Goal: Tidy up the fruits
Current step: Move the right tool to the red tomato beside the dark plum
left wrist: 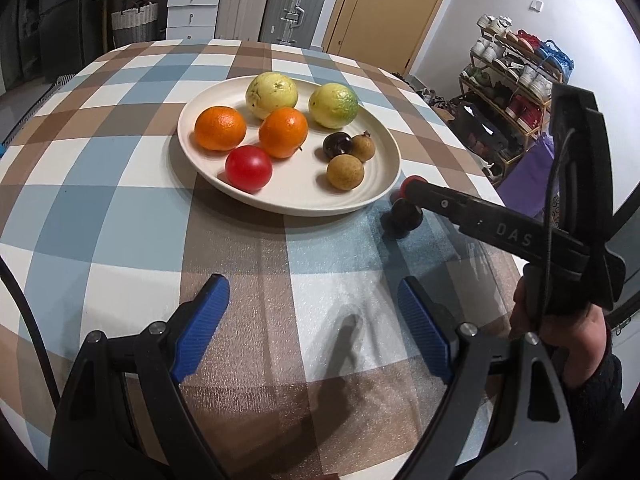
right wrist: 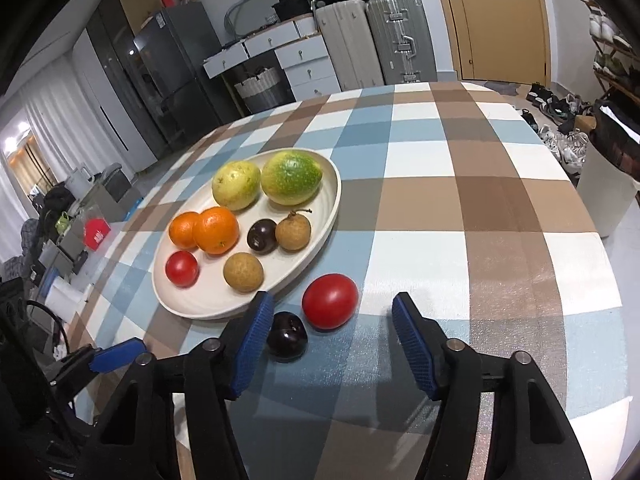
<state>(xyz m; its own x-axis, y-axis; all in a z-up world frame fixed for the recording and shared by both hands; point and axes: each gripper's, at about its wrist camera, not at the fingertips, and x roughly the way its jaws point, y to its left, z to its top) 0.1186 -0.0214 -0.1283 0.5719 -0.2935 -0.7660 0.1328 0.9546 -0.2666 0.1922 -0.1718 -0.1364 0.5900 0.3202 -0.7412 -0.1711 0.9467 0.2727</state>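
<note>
A cream plate (left wrist: pixel 384 190) (right wrist: pixel 328 216) on the checked table holds two yellow-green fruits, two oranges (left wrist: pixel 283 132), a red tomato (left wrist: pixel 248 167), a dark plum (left wrist: pixel 337 145) and two brown longans (left wrist: pixel 345 171). Beside the plate on the cloth lie a second red tomato (right wrist: pixel 330 306) (left wrist: pixel 412 181) and a dark plum (right wrist: pixel 287 335) (left wrist: pixel 401 218). My right gripper (right wrist: pixel 332 344) is open, low over the cloth, its fingers either side of these two loose fruits. My left gripper (left wrist: pixel 314 320) is open and empty, nearer the table's front.
The checked tablecloth (left wrist: pixel 120 200) covers a round table. Beyond it stand suitcases (left wrist: pixel 294 4), white drawers (left wrist: pixel 192 8), a door (left wrist: pixel 384 4) and a shoe rack (left wrist: pixel 516 76). A white bin (right wrist: pixel 604 188) stands at the table's right.
</note>
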